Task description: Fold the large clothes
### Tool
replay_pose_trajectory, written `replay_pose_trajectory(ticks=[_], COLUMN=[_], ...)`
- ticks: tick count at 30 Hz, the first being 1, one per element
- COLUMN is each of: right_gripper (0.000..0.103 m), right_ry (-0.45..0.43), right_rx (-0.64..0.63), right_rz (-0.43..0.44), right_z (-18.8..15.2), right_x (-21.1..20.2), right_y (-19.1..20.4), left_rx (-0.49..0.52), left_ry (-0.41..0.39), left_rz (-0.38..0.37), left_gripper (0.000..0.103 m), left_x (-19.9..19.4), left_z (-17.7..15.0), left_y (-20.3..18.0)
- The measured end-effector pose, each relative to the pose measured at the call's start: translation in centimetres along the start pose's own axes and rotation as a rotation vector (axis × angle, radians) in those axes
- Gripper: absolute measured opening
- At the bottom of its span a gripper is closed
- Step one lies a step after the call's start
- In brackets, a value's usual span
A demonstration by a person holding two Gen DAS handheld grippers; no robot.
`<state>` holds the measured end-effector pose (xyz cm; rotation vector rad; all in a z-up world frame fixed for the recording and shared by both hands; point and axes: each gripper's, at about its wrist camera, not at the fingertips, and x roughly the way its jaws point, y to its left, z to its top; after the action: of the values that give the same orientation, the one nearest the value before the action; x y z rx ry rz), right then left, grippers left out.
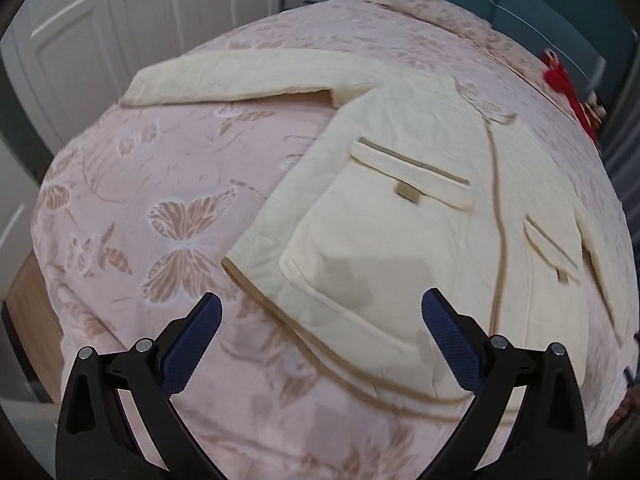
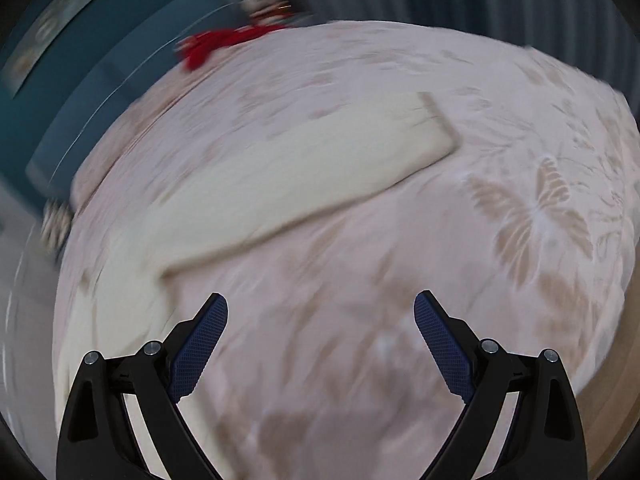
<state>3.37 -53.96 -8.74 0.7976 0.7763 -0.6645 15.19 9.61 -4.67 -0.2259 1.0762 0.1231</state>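
A cream quilted jacket (image 1: 408,208) with tan trim and flap pockets lies spread on a pink butterfly-print bedspread (image 1: 152,184). One sleeve (image 1: 224,80) stretches out to the left. My left gripper (image 1: 322,306) hovers open above the jacket's lower hem corner, nothing between its blue pads. In the blurred right wrist view the other sleeve (image 2: 304,176) lies slanted across the bedspread (image 2: 400,280). My right gripper (image 2: 320,306) hangs open over bare bedspread below that sleeve, holding nothing.
White panelled doors (image 1: 100,40) stand beyond the bed's left side. A teal headboard (image 1: 520,0) and a pillow (image 1: 432,8) lie at the far end. A red item (image 1: 568,88) rests by the pillow; it also shows as a red item (image 2: 216,44) top left. Wooden bed frame (image 1: 28,320) shows lower left.
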Motion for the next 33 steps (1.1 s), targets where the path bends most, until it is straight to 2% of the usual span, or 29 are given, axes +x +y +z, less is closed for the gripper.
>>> replay_pose_trajectory(ticks=[4,8,11,13,15,16,17,18,19,22,26,28,31,33], right_gripper=[0.092,0.092,0.094,0.094,0.071,0.047,0.029,0.019,0.014,0.013,0.013,0.013,0.013,0.013], right_ry=[-0.031,-0.043,0.003,-0.019,-0.044,-0.027,-0.023,-0.035,-0.055,-0.116,-0.159,-0.155,-0.098,-0.047], right_rx=[0.118,0.183,0.218,0.249,0.234,0.222,0.209,0.186,0.146,-0.014,-0.27,-0.447,-0.642,-0.739], right_rz=[-0.063,-0.066,-0.102,-0.108,-0.058,-0.045,-0.052,-0.035,0.008,0.124,0.307,0.427,0.57,0.635], right_z=[4.8,8.2,9.5,9.6,10.2,10.7,10.7,11.1,11.8,12.6,10.4,7.1,0.7,-3.9], right_x=[4.1,7.5,10.6,11.1,11.4,11.8,11.7,11.4,10.9,8.4,4.1,1.9,0.5,0.9], right_y=[-3.1,-4.5,-5.1,-5.2,-4.1,-3.1,-2.5,-1.2,0.9,8.7,21.0,29.0,38.1,42.6], left_rx=[-0.088,-0.1,-0.101,-0.097,-0.087,-0.077,-0.065,-0.055,-0.049,-0.051,-0.085,-0.099,-0.113,-0.119], left_ry=[0.024,0.039,0.057,0.067,0.072,0.073,0.072,0.069,0.065,0.058,0.058,0.05,0.035,0.025], left_rz=[0.018,0.064,0.085,0.094,0.104,0.111,0.116,0.121,0.126,0.125,0.099,0.086,0.063,0.044], left_gripper=[0.098,0.098,0.098,0.098,0.098,0.098,0.098,0.098,0.098,0.098,0.098,0.098,0.098,0.098], left_x=[2.4,4.8,6.3,7.1,7.7,8.0,8.2,8.4,8.4,8.6,8.5,8.2,7.6,7.2], left_z=[1.3,2.4,2.8,2.7,2.8,2.7,2.7,2.8,2.8,3.1,3.7,3.9,4.3,4.8], left_y=[1.1,1.2,1.2,1.2,1.2,1.1,1.0,1.0,0.9,1.1,1.9,2.2,2.6,3.0])
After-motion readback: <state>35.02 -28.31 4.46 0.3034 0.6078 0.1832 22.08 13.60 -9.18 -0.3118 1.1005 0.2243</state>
